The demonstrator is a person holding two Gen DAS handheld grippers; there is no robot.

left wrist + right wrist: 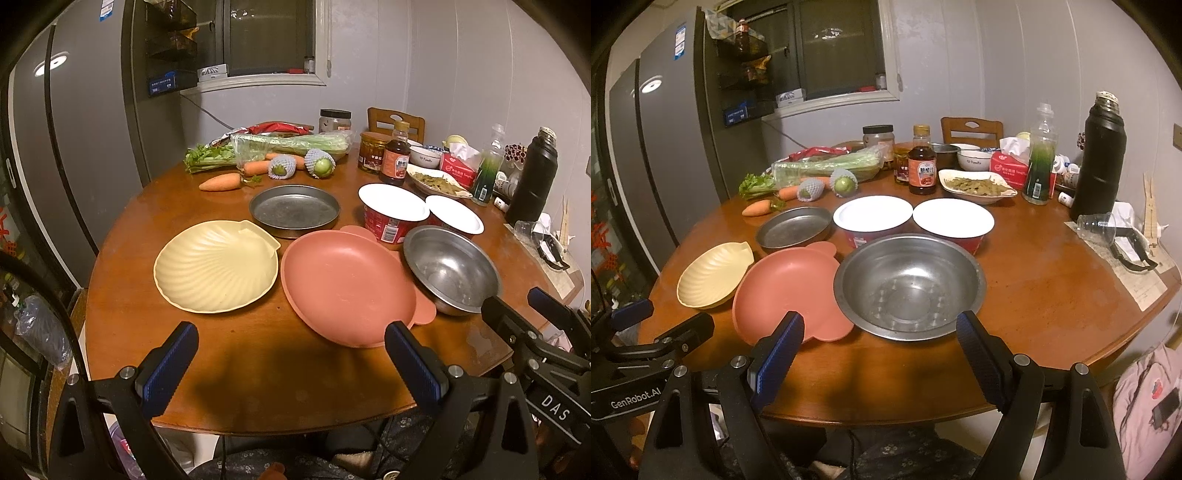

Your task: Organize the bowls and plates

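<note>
So both grippers are just hanging over the near edge of the round wooden table [122, 295], wide open, nothing in either one. The left gripper [291, 354] sits in front of the gap between the cream shell-shaped plate [216, 266] and the pink plate [347, 284], its right finger just at the pink plate's near rim. The right gripper [879, 343] is lined up with the steel bowl [910, 286]; the bowl's near rim lies between its fingertips, though I can't tell if anything touches.

The three dishes run in a row along the front: shell plate on the left, pink plate in the middle, steel bowl on the right overlapping the pink plate's edge. Behind them sit a shallow metal pan [794, 226] and two red instant-noodle tubs [872, 218] with white lids, side by side.

Further back it's cluttered: carrots [220, 182], celery [288, 144], a sauce bottle [922, 166], a white dish of greens [977, 184], a tissue box [1010, 166] and a tall black thermos [1099, 158]. A grey fridge [85, 147] stands to the left, with a dark window [842, 48] and a wooden chair [971, 129] beyond the table.
</note>
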